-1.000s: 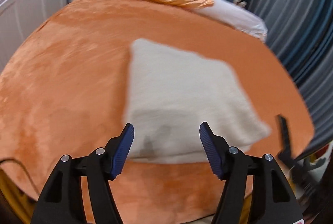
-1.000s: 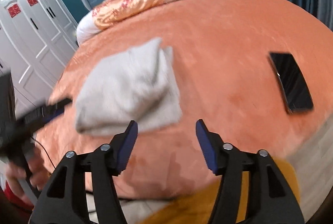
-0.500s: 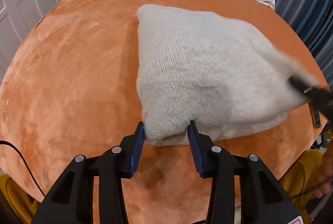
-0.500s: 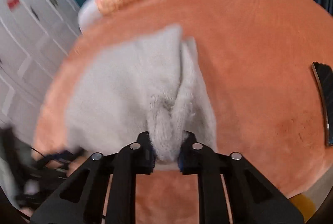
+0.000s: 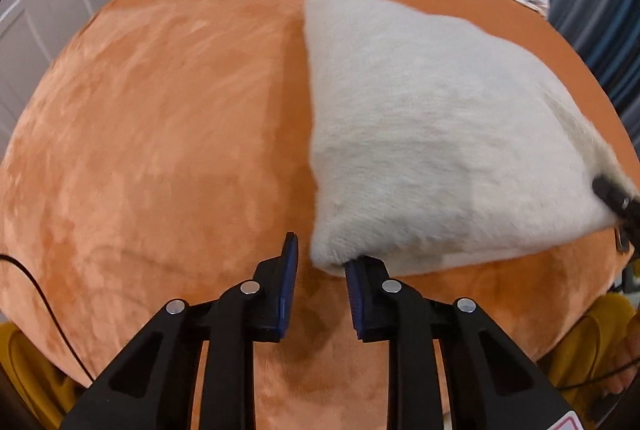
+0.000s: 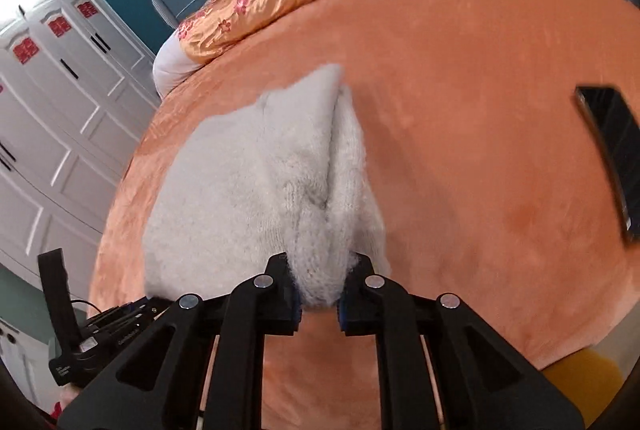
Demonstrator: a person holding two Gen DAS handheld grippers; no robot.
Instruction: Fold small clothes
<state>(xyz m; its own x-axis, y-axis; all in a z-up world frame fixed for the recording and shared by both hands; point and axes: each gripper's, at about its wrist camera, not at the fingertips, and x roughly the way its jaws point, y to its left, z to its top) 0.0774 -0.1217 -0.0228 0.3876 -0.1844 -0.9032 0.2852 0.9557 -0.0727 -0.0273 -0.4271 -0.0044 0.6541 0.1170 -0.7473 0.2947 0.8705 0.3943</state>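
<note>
A fluffy white knit garment (image 5: 432,134) lies folded on the orange bed cover (image 5: 160,134). My left gripper (image 5: 322,250) is at the garment's near left corner, and its jaws are closing. The corner rests against the right fingertip (image 5: 356,270), while the gap behind it shows only blanket, so the pads do not press on it. My right gripper (image 6: 318,294) is shut on the garment (image 6: 248,182), with a bunched tuft of its near edge squeezed between the pads. In the left wrist view, the right gripper's tip (image 5: 616,198) shows at the garment's far right corner.
A black phone (image 6: 612,150) lies on the cover to the right. Pillows with an orange satin cover (image 6: 260,2) sit at the head of the bed. White wardrobe doors (image 6: 48,110) stand to the left. A black cable (image 5: 32,282) hangs over the bed's near edge.
Both grippers came down onto the garment's near edge. The right one shut on a bunch of knit. The left jaws narrowed, and the corner slid from between them toward the right finger.
</note>
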